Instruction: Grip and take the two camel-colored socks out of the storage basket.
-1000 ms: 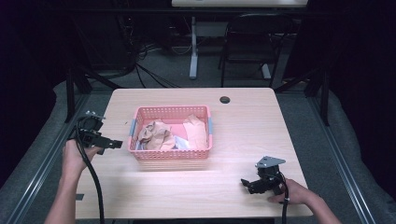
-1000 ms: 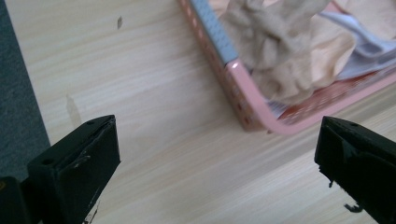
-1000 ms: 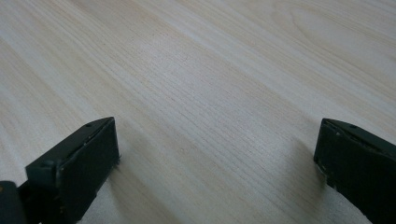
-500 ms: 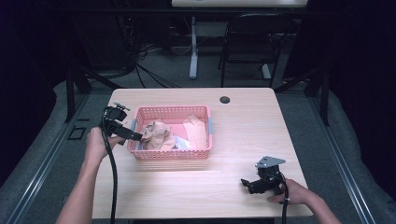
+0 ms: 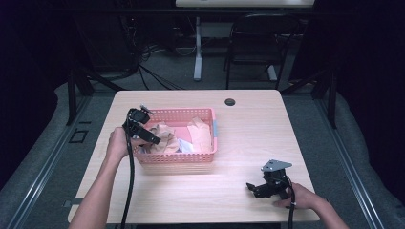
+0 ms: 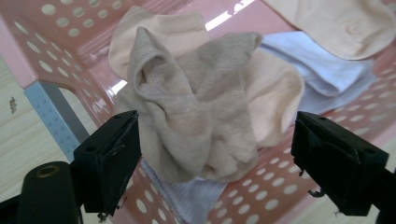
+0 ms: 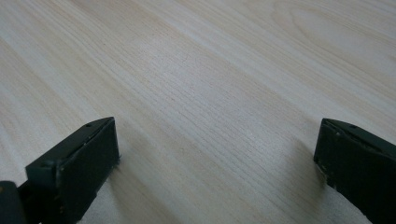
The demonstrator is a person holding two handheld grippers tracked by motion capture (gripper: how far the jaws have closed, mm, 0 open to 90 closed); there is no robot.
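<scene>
Your left claw (image 5: 154,139) hangs over the left end of the pink basket (image 5: 193,157), and in the left gripper view its jaws have just been closing yet stand apart on either side of the crumpled beige sock (image 6: 187,112), not pressing it. That sock lies heaped inside the basket by its left wall, on a pale blue-white cloth (image 6: 327,74), with a peach sock (image 6: 345,23) farther in. Over at the right, your right claw (image 5: 255,189) sits low on the bare wooden surface (image 5: 258,124), released and holding nothing, well apart from the basket.
</scene>
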